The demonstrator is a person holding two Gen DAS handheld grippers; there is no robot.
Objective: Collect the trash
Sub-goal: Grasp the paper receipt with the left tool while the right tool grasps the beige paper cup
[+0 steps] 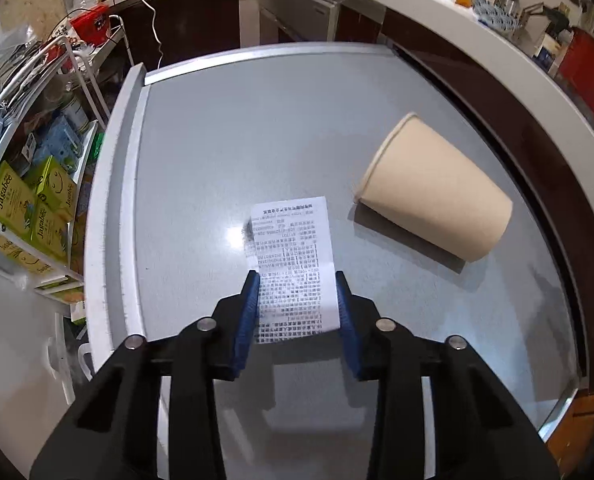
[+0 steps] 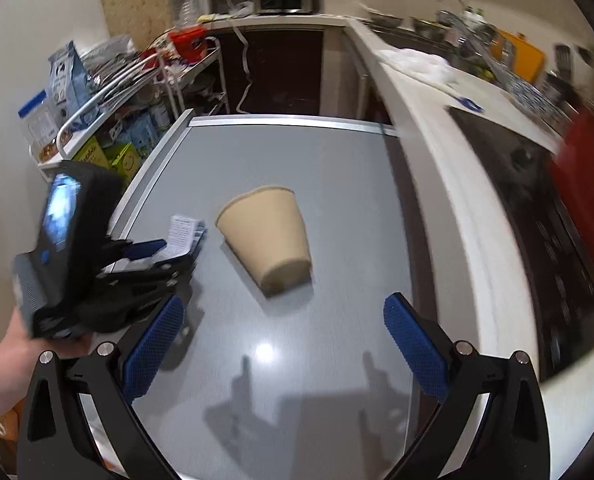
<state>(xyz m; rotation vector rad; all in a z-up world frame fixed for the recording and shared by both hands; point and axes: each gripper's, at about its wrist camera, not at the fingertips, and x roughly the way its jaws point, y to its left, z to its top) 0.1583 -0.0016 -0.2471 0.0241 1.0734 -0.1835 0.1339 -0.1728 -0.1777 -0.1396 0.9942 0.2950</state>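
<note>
Grey tabletop [image 1: 225,152]: left claw [image 1: 297,280] grasping printed receipt [image 1: 293,256]; right claw [image 2: 285,316] released; "Jagabee" boxes [image 1: 9,200] beside.

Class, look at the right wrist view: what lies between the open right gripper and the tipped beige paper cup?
Only bare grey tabletop, with gripper shadows, separates the right gripper from the beige paper cup.

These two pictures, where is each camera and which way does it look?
Left wrist view: sits on the left gripper, looking forward and down at the receipt between its blue fingers.
Right wrist view: sits on the right gripper, higher, facing the paper cup; its open fingers, the left gripper and the person's hand show.
Shared: receipt, cup, grey table.
</note>
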